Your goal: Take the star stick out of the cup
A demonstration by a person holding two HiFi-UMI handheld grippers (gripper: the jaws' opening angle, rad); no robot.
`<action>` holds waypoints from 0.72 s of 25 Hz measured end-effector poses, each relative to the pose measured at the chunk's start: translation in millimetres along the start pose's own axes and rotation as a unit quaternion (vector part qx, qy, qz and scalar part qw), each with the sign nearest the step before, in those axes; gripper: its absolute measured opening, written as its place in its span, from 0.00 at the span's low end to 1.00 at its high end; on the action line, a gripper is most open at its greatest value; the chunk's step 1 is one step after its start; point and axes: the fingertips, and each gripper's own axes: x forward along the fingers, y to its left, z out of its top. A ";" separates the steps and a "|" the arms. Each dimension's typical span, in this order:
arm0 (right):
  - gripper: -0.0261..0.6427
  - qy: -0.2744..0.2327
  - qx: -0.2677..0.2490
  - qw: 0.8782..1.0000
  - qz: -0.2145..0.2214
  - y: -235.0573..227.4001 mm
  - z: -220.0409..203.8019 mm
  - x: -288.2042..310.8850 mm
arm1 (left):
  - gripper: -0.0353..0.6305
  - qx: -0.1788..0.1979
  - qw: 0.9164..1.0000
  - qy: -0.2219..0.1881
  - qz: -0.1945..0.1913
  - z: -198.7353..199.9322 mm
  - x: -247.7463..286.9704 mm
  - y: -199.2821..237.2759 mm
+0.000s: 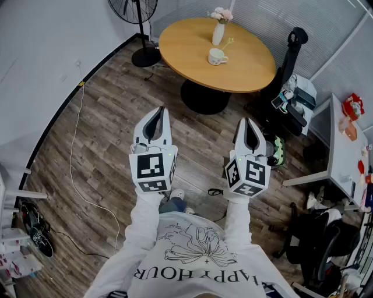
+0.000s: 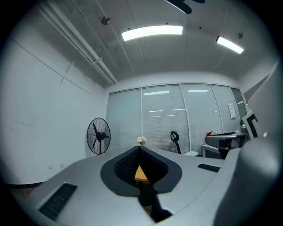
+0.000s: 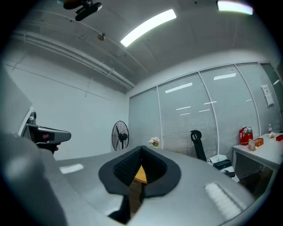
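Wood-plank floor (image 1: 105,134), white walls (image 1: 41,52). Round wooden table (image 1: 247,67) stands beyond, pedestal fan (image 1: 135,10) at its left, black office chair (image 1: 289,58) at its right. Glazed partition with blinds (image 2: 177,119). Ceiling strip lights (image 2: 152,32) lit

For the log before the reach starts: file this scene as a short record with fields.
table: round wooden table, well ahead of both grippers
cup: white cup on the table, in front of the vase
star stick: star stick stands tilted in the cup, not yet taken out
vase: white vase holding flowers
left gripper: left gripper shut, empty, held above the floor
right gripper: right gripper shut, empty, beside the left one
fan: fan standing on the floor, left of the table
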 end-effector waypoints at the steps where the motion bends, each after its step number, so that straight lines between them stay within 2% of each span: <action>1: 0.05 0.000 0.000 1.000 0.000 -0.3 -0.1 1.9 | 0.06 -0.001 1.000 0.000 0.000 -0.1 1.8 0.8; 18: 0.06 -0.011 0.029 0.999 -0.017 -1.9 1.0 34.8 | 0.06 -0.003 1.000 -0.005 -0.007 3.4 33.4 20.1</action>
